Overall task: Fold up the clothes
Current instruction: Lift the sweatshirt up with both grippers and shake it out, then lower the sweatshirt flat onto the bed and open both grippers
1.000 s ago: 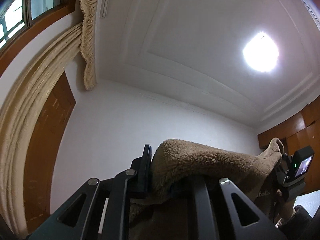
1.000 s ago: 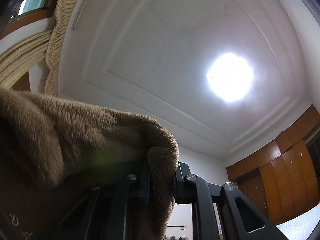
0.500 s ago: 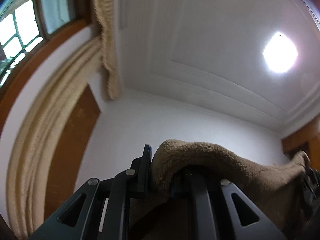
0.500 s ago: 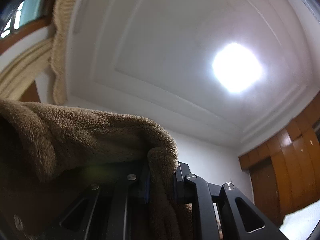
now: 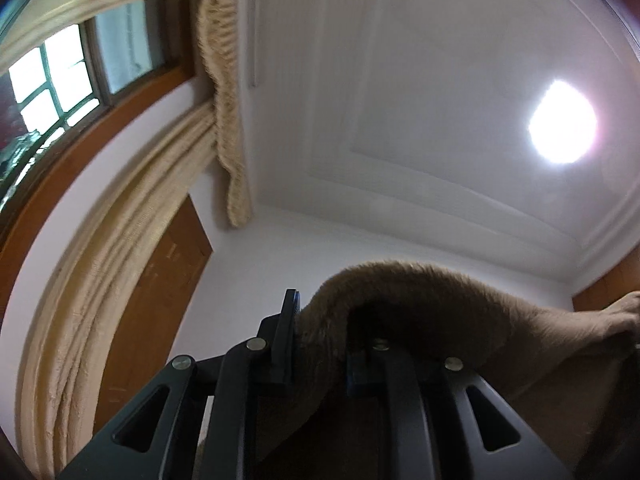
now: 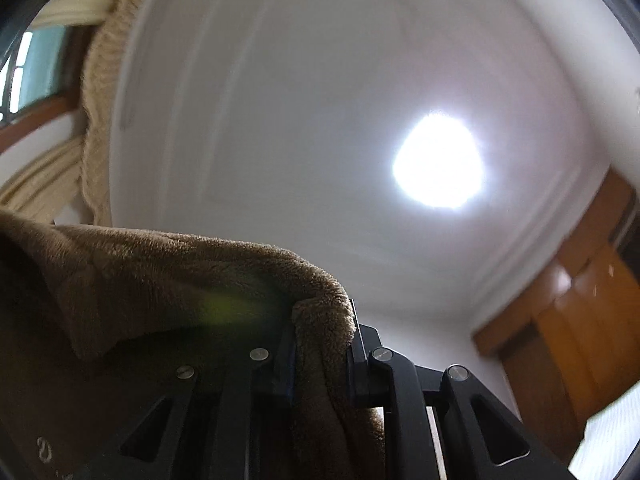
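— Where's the garment?

— That brown fleece garment (image 5: 420,296) hangs between both tools, tilted up toward the ceiling lamp (image 6: 438,162).

— The left gripper (image 5: 320,344)?

— Its jaws are easing apart, with fleece between them and draped over the right finger.

— The right gripper (image 6: 322,354)?

— Clenched on a fold of fleece, near the curtain (image 6: 96,120).

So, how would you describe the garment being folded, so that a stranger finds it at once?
Look below the white ceiling and its bright lamp. There a brown garment hangs, its edge between the black fingers. Only it is fluffy and dark brown; the curtain is pale beige.
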Available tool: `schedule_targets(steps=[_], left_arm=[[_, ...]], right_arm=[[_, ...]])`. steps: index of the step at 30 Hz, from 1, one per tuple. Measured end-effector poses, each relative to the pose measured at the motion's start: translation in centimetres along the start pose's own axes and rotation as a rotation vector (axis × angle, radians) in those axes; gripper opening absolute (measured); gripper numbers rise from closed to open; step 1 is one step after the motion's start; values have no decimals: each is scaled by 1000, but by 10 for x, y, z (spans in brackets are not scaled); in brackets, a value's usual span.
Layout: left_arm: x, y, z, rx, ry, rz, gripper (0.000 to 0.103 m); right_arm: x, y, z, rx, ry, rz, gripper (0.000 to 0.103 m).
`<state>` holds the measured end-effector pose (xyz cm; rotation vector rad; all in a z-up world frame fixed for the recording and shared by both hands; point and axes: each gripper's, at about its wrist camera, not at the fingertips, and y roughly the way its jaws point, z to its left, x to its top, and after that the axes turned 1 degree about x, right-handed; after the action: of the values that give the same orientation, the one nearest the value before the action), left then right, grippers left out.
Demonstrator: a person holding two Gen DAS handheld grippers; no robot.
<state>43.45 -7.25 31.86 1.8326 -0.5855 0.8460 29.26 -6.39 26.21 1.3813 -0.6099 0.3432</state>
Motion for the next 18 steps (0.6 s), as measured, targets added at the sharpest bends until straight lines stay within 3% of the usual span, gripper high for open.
schedule_targets(steps=[5,10,14,18], left_arm=[[6,-16,7,12,31,-63,28],[-9,-14,2,38,141,-65,38],[-47,31,10,49,198,105,38],[-116,79,18,74,256,328,38]], right_arm=[[34,-15,2,10,-29,-81,17],[20,-7,25,-43,-110,-89,17],[46,26,-10,-21,-159,6,17],[-12,52,16,39,-229,178,17]])
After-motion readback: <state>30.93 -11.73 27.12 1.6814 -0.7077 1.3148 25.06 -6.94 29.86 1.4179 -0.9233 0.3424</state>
